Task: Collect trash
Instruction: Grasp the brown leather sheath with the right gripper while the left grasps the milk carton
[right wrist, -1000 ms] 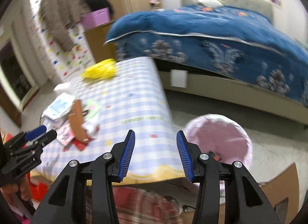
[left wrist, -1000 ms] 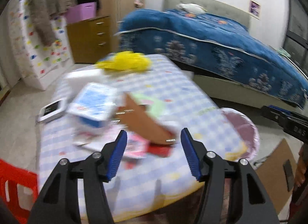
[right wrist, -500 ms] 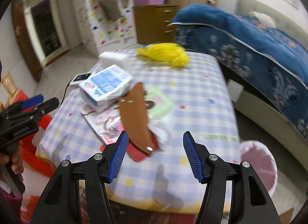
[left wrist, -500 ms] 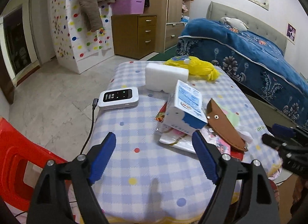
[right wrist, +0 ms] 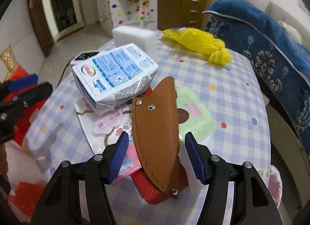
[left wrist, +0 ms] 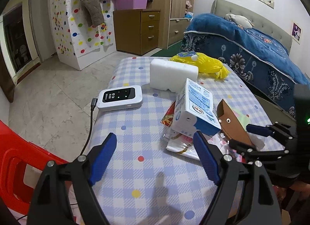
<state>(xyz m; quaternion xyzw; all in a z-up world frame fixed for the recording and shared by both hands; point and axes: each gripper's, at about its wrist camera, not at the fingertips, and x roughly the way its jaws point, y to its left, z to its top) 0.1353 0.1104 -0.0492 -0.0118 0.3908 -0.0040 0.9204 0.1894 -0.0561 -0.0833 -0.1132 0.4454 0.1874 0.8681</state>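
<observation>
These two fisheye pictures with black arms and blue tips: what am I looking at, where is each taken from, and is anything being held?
There is no robot here: a person holds a two-finger clamp in each hand, and a camera on each looks forward along its fingers.

One picture is from the left gripper, the other from the right gripper. Each gripper also shows at the edge of the other's picture.

On the checked table lie a blue-and-white carton, a brown leather sheath, a white foam block, a yellow bundle, a white device with a cable, and flat wrappers.

Nothing is held. The left fingers stand open over bare cloth; the right fingers straddle the sheath without touching it.
</observation>
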